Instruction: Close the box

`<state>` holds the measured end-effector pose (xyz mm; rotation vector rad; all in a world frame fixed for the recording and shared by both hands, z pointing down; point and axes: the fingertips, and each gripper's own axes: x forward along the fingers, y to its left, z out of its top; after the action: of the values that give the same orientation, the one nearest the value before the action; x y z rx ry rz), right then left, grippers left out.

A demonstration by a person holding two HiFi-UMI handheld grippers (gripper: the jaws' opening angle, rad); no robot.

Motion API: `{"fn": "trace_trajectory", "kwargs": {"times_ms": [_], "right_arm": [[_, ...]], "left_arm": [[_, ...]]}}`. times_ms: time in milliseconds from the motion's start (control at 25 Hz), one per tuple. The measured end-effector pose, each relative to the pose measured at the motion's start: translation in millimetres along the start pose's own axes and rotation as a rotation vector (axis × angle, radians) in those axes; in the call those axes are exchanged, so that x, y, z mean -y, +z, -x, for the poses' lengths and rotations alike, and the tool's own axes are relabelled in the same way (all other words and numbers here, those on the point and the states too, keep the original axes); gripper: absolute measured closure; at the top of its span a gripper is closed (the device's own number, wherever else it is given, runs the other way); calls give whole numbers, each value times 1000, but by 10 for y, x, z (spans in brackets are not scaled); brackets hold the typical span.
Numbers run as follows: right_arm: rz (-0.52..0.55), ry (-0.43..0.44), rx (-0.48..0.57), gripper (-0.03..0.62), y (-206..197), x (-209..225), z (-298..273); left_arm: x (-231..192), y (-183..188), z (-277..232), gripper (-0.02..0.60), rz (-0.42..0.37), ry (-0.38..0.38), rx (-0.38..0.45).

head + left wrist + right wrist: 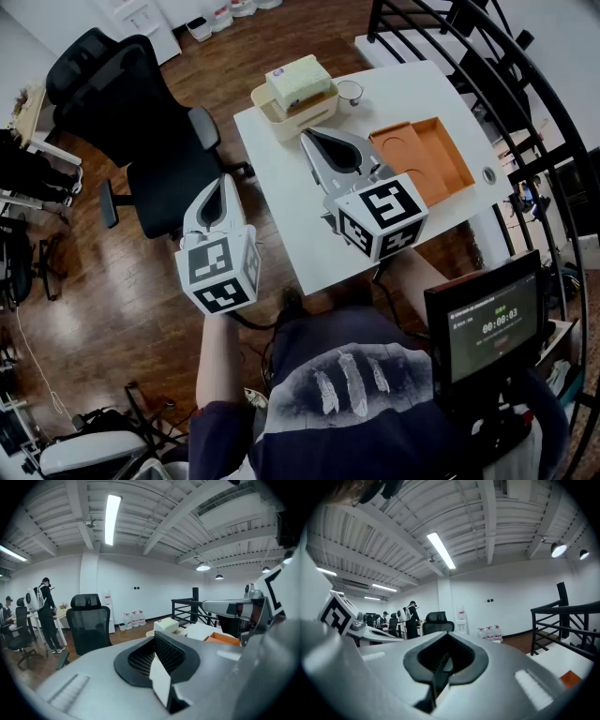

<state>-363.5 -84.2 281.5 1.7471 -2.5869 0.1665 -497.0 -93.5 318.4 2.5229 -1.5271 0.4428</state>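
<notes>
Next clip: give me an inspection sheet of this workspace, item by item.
Surface: white table on a wooden floor.
Job's things: orange box lies open on the table's right part, not yet shut.
Clutter: cream tray with a pale block on top; a glass beside it.
Grippers: left tongs shut, empty, off the table's left edge; right tongs shut, empty, above the table.
Cables: thin cable on the floor at left.
Surroundings: black office chair, black railing, a screen showing a timer, people at distant desks.

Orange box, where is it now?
Head view: the orange box lies open on the white table, right half, just right of the right gripper.
</notes>
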Motion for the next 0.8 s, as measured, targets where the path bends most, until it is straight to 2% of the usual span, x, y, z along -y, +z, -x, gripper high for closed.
{"fn": "trace_trajectory", "kwargs": {"times_ms": [160, 280, 600, 800], "right_arm": [[24, 57, -22, 589, 17, 294, 205], [26, 65, -32, 589, 34, 467, 326], [102, 4, -43, 589, 63, 748, 401], [95, -38, -51, 589, 98, 1178, 563]], "left_arm": [[436, 61, -88, 566, 34, 31, -9], [690, 111, -136, 566, 34, 40, -7], [956, 182, -426, 566, 40, -52, 29], [1314, 312, -652, 566, 1, -88, 34]]}}
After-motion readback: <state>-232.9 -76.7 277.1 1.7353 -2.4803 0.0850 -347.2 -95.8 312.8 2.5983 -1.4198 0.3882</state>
